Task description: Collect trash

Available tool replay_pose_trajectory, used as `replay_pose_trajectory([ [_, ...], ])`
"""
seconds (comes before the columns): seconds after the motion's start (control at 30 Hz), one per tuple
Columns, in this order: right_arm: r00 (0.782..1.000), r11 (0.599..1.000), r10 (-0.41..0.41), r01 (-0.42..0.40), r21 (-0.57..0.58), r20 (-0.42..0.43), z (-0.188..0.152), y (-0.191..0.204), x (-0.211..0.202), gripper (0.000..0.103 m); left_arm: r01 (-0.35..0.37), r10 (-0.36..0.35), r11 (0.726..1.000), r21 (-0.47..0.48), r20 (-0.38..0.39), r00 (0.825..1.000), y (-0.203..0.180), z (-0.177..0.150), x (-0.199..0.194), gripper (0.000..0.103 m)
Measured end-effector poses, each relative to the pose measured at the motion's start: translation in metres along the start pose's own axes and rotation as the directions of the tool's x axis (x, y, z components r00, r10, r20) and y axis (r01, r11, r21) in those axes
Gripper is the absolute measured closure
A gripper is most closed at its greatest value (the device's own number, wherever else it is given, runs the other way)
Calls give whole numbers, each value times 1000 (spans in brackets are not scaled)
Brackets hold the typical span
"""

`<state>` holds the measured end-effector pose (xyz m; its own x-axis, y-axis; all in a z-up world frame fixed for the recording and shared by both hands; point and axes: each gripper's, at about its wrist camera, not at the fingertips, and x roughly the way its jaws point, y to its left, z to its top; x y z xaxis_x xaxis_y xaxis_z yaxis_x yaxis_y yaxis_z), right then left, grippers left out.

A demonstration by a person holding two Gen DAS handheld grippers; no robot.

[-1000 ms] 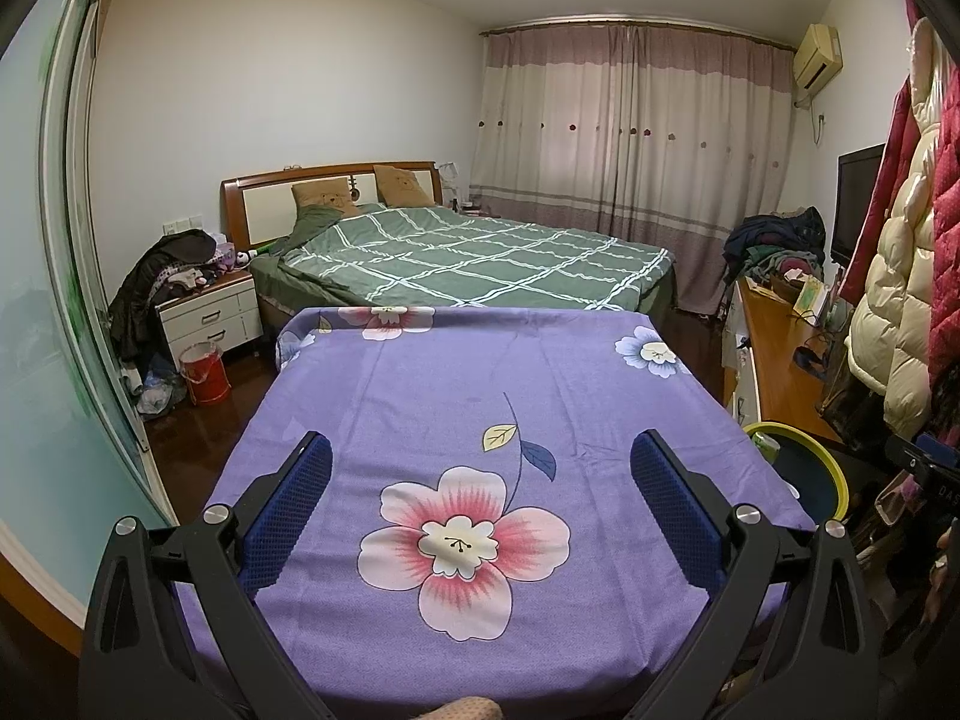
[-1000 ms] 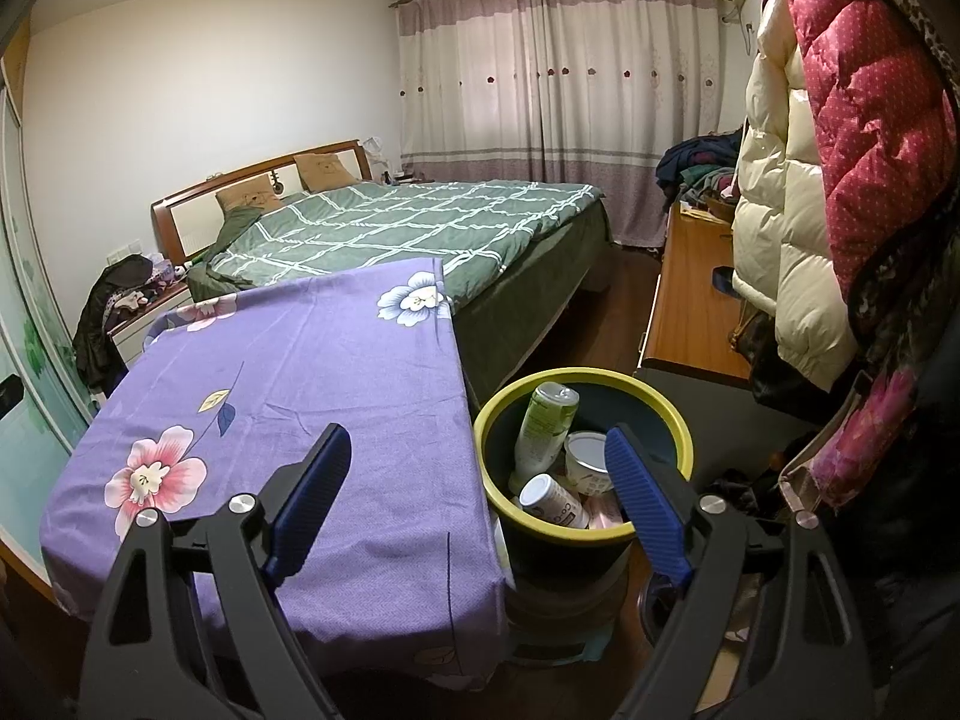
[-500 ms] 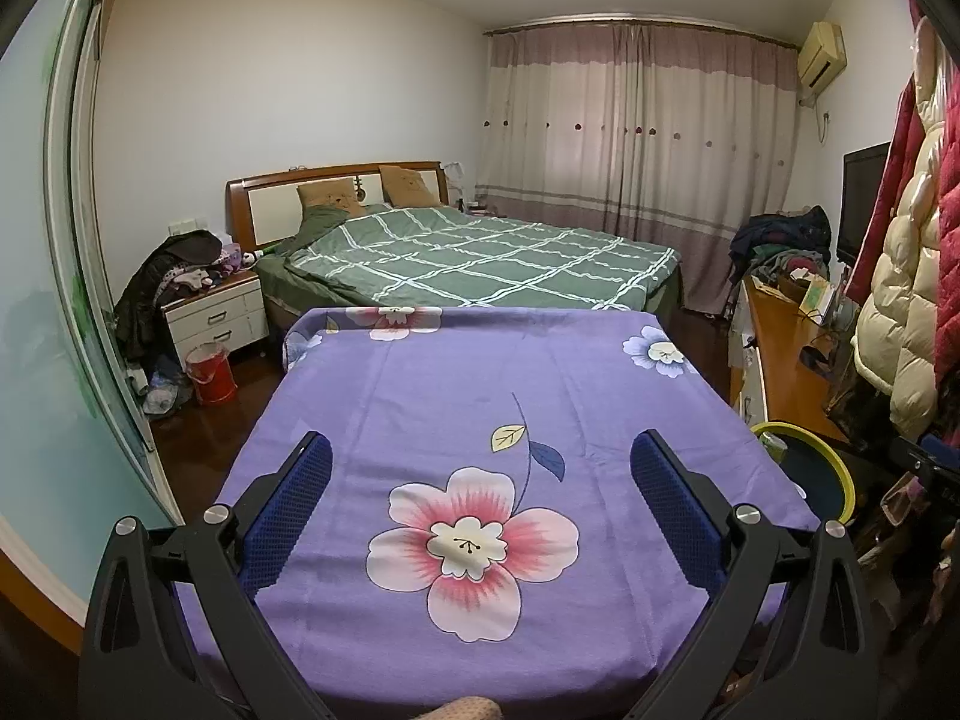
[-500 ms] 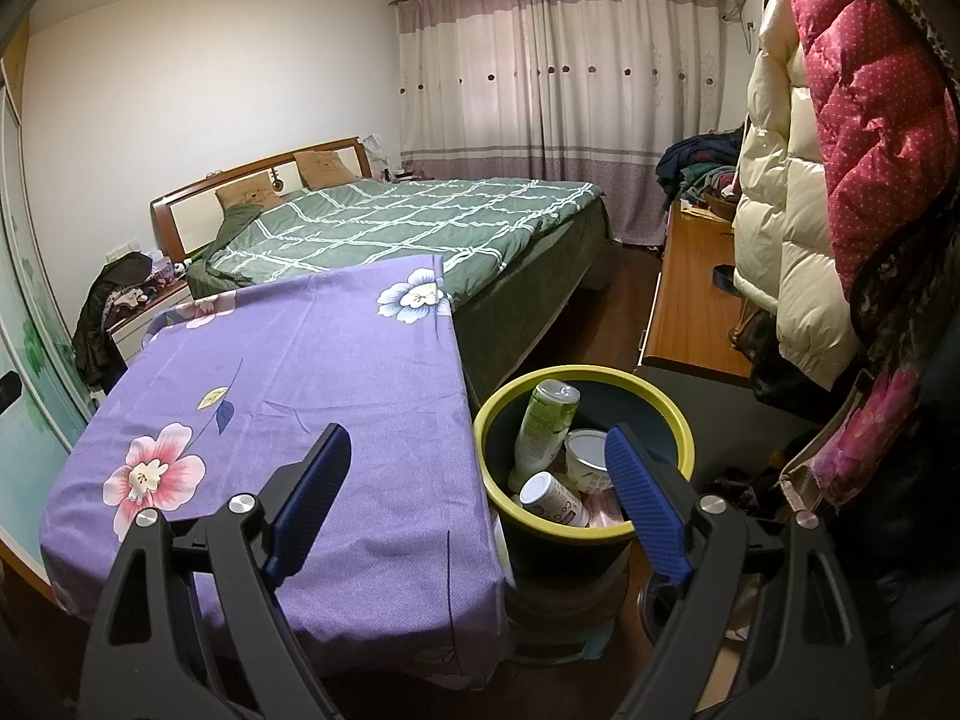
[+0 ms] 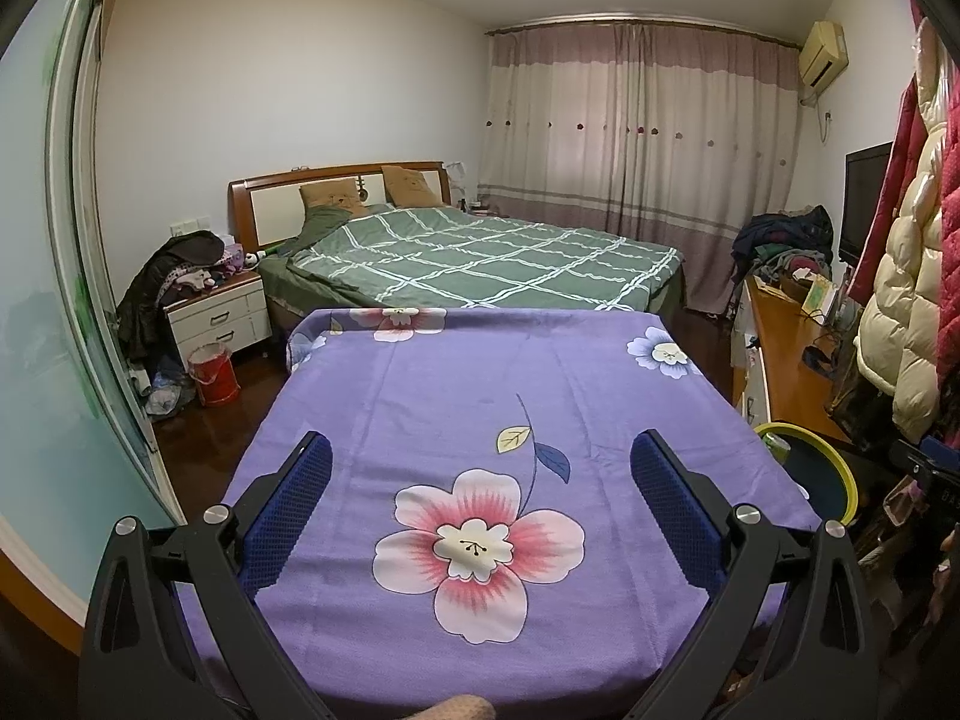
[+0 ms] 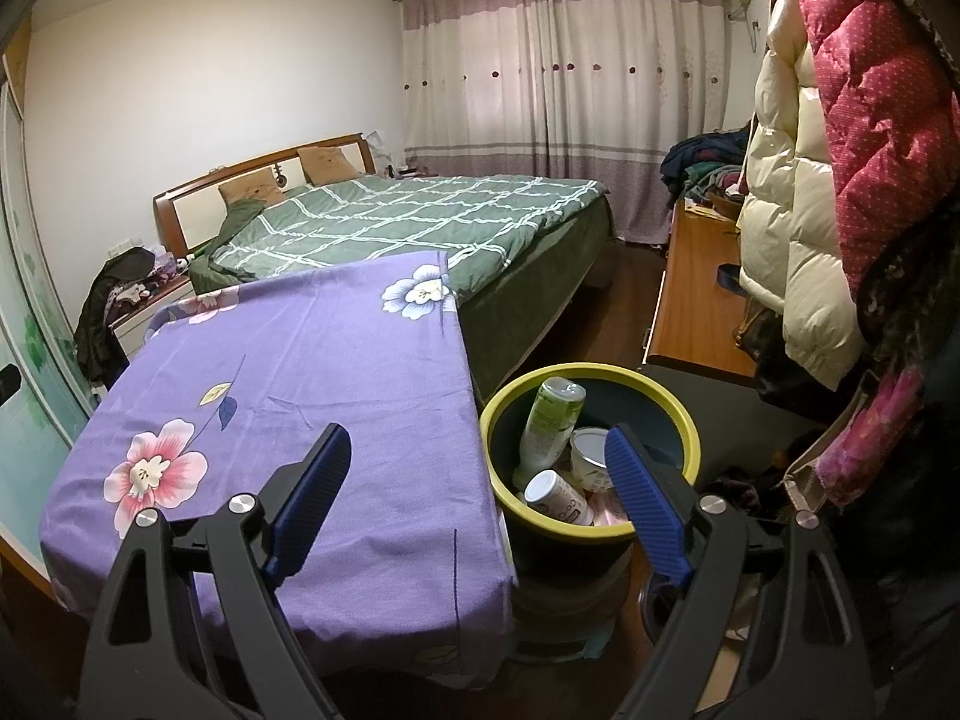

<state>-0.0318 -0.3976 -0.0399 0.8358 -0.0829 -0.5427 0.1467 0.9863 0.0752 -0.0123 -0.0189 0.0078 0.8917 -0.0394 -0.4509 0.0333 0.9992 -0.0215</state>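
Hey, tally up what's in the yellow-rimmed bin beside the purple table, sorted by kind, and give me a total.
Bin, as far as the right wrist view shows:
Green bottle: 1
White jar: 1
White cup: 1
Pink item, partly hidden, kind unclear: 1
Total: 4 visible; more may lie underneath.

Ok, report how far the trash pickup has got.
Looks nearly done: a bottle and cups lie in the bin, and no trash shows on the purple cloth. Nothing is in hand: left gripper and right gripper are open and empty. Nothing visible remains.
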Motion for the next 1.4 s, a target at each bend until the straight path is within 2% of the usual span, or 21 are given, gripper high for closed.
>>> replay_pose_trajectory([
  [0.83, 1000, 1000, -1, 1, -2, -6, -3, 2, 2, 21, -4, 4, 1000, 13, -11, 1000, -4, -1, 5, 5],
  [1.27, 1000, 1000, 2, -2, -3, -26, -12, 6, 11, 21, 11, -11, 1000, 3, -45, 999, -5, -1, 19, 5],
  [1.4, 999, 1000, 15, -16, -23, -41, -1, 12, 22, 21, 42, -41, 999, 7, -90, 995, -9, 2, 38, 5],
])
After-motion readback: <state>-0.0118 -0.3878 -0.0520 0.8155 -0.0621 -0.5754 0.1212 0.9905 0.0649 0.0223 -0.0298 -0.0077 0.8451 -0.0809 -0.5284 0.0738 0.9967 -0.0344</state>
